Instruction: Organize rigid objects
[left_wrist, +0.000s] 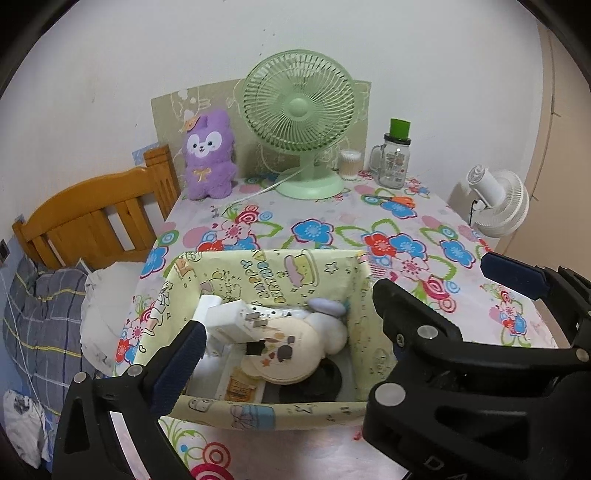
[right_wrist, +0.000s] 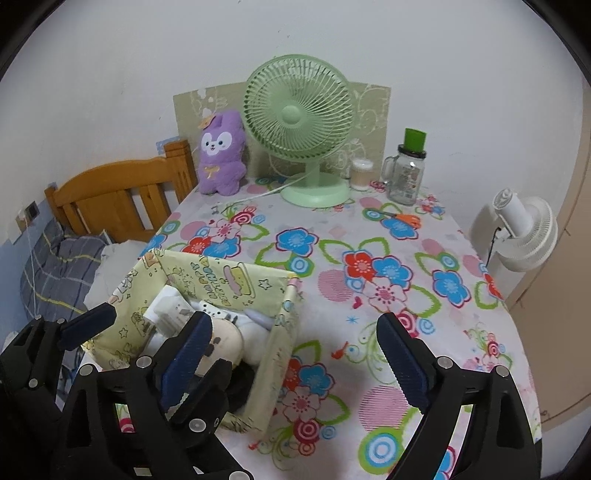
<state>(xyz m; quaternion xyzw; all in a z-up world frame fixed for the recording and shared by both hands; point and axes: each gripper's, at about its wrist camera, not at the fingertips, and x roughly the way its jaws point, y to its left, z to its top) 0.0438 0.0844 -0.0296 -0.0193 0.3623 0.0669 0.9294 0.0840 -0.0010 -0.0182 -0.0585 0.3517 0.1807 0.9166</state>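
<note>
A yellow cartoon-print box (left_wrist: 369, 295) (right_wrist: 284, 332) sits on the flowered table near its front left. It holds a white plug adapter (left_wrist: 236, 321) (right_wrist: 166, 314), a cream round item (left_wrist: 288, 350), a white plush piece (left_wrist: 332, 328) and a black disc (left_wrist: 317, 380). My left gripper (left_wrist: 291, 325) is open, its jaws straddling the box, empty. My right gripper (right_wrist: 291, 350) is open and empty over the table, just right of the box. The left gripper's fingers (right_wrist: 92, 325) also show in the right wrist view.
At the table's back stand a purple plush (left_wrist: 208, 155) (right_wrist: 221, 155), a green fan (left_wrist: 299, 122) (right_wrist: 299, 125), a cotton-swab jar (left_wrist: 349, 164) (right_wrist: 361, 173) and a glass mug with green lid (left_wrist: 395, 158) (right_wrist: 408, 173). Orange scissors (right_wrist: 400, 218) lie nearby. A wooden bed (left_wrist: 92, 218) is left, a white fan (right_wrist: 524, 232) right.
</note>
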